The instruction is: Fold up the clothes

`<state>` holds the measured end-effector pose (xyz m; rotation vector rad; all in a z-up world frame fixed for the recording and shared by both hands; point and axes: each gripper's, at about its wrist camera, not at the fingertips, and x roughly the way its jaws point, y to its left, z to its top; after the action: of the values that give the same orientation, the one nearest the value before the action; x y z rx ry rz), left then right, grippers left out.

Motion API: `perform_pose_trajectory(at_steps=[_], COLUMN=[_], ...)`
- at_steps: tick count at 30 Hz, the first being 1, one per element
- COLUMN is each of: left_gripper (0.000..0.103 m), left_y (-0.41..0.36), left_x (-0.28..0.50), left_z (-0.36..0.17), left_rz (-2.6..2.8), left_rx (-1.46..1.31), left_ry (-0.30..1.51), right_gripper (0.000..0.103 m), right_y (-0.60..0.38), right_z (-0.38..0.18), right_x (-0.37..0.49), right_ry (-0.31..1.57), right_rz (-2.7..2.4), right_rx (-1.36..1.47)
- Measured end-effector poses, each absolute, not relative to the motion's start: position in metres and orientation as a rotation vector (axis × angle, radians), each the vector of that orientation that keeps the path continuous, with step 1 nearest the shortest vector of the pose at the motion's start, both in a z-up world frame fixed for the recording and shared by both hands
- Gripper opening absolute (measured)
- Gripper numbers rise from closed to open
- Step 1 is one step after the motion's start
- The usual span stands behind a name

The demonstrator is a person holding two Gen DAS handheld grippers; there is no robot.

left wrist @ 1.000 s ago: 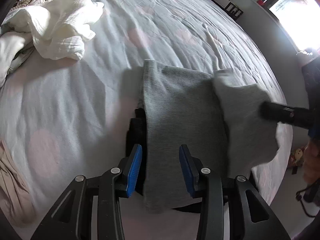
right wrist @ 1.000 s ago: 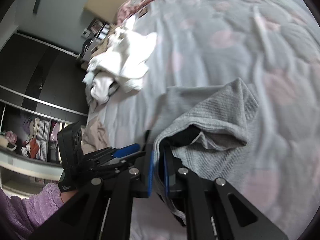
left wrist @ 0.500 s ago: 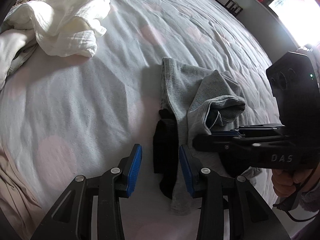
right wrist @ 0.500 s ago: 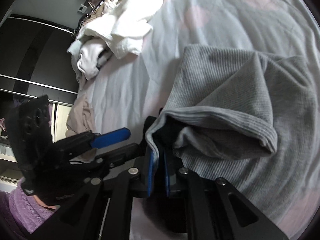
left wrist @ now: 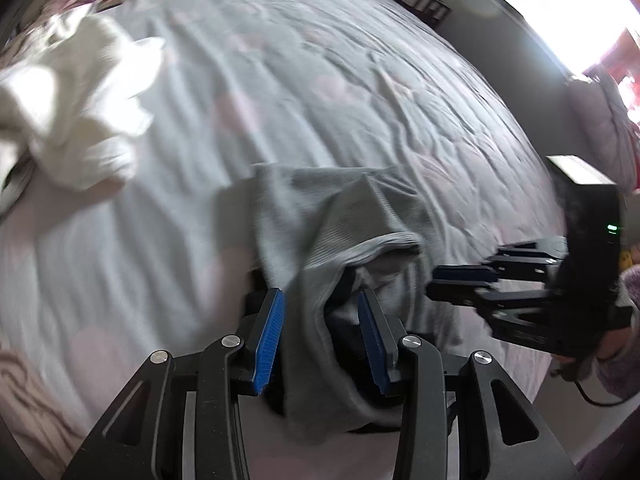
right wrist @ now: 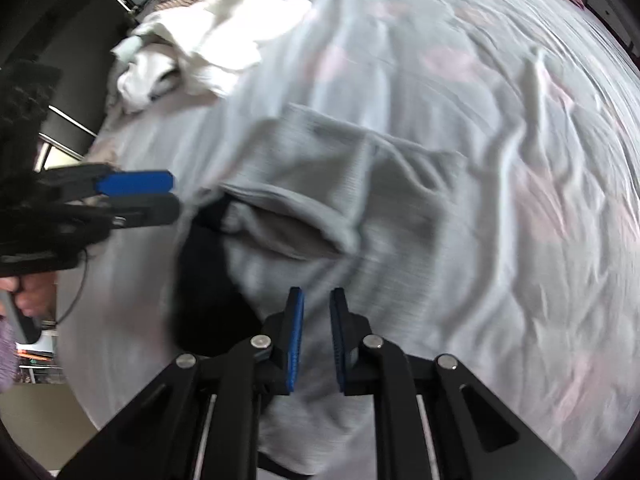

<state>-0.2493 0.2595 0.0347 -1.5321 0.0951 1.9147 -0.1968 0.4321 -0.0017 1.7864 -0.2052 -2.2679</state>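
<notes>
A grey ribbed garment (left wrist: 340,224) lies partly folded on the bed, with a black garment (right wrist: 208,280) under its near edge. My left gripper (left wrist: 320,310) is open, its jaws on either side of the grey garment's near folded edge. My right gripper (right wrist: 316,308) is slightly open and empty, just above the grey garment (right wrist: 340,184). It also shows at the right of the left wrist view (left wrist: 452,280). The left gripper shows at the left of the right wrist view (right wrist: 160,196).
The pale bedsheet (left wrist: 320,72) with pink spots covers the bed. A pile of white clothes (left wrist: 76,96) lies at the far left, also in the right wrist view (right wrist: 212,36). A beige cloth (left wrist: 24,392) lies at the near left edge. Dark wardrobes (right wrist: 48,40) stand beyond the bed.
My right gripper has let go of the grey garment's folded edge and pulled back to the right. My left gripper has moved forward so its jaws flank the garment's near edge.
</notes>
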Motion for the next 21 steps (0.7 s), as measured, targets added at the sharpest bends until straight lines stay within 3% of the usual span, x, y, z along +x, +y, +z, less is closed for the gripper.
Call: perform_pose_trajectory(at_steps=[21], left_gripper=[0.04], left_y=[0.24], left_x=[-0.32], left_z=[0.008], left_rz=[2.019], left_rx=[-1.558], left_ry=[-0.03], right_gripper=[0.011], right_y=[0.409], right_z=[-0.037], right_x=[-0.301], right_ry=[-0.262], right_rz=[-2.296], right_rx=[1.564])
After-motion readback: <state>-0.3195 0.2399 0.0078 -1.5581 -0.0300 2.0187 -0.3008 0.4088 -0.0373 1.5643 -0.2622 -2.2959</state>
